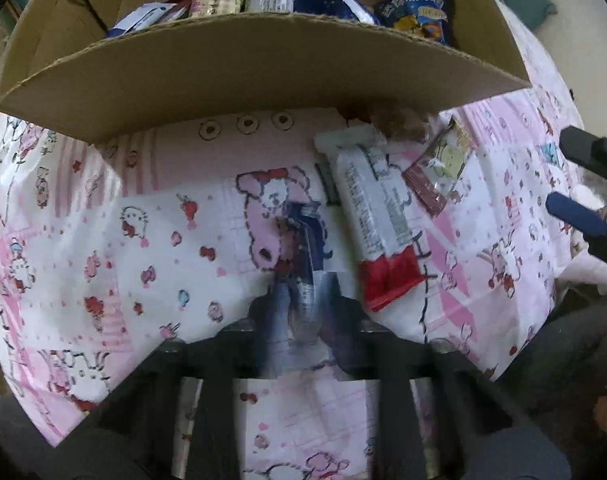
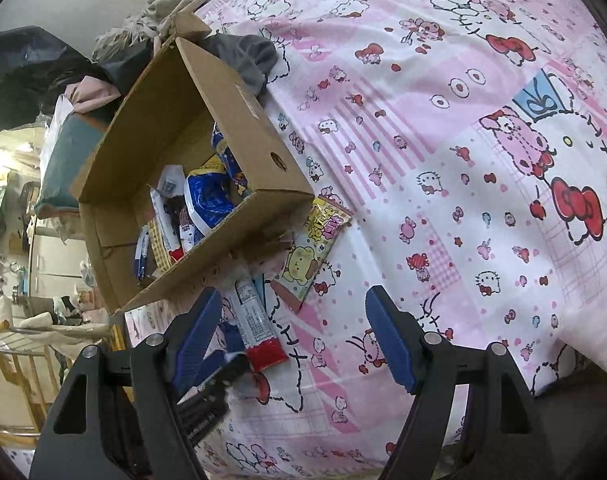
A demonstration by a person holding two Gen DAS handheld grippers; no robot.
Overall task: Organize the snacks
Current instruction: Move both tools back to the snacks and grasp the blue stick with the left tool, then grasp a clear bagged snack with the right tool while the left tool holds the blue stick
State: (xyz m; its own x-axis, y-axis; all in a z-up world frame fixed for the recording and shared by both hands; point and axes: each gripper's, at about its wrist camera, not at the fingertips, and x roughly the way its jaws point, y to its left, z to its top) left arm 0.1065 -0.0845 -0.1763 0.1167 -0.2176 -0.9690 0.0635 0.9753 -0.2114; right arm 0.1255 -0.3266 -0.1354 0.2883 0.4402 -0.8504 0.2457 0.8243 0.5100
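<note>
A cardboard box (image 1: 263, 64) with several snack packs stands on the pink cartoon-print sheet; it also shows in the right wrist view (image 2: 239, 104). My left gripper (image 1: 299, 312) is shut on a small blurred dark blue and white snack pack (image 1: 299, 240), just in front of the box. A white bar with a red end (image 1: 379, 224) and a yellow candy pack (image 1: 443, 168) lie by the box's near right corner; the bar (image 2: 255, 320) and the candy pack (image 2: 311, 252) also show in the right wrist view. My right gripper (image 2: 295, 332) is open and empty above them.
The bed sheet (image 2: 463, 160) spreads wide to the right. Grey clothes (image 2: 247, 56) lie behind the box. Furniture and clutter (image 2: 23, 240) stand beyond the bed's left edge. My right gripper's fingers (image 1: 575, 212) show at the right of the left wrist view.
</note>
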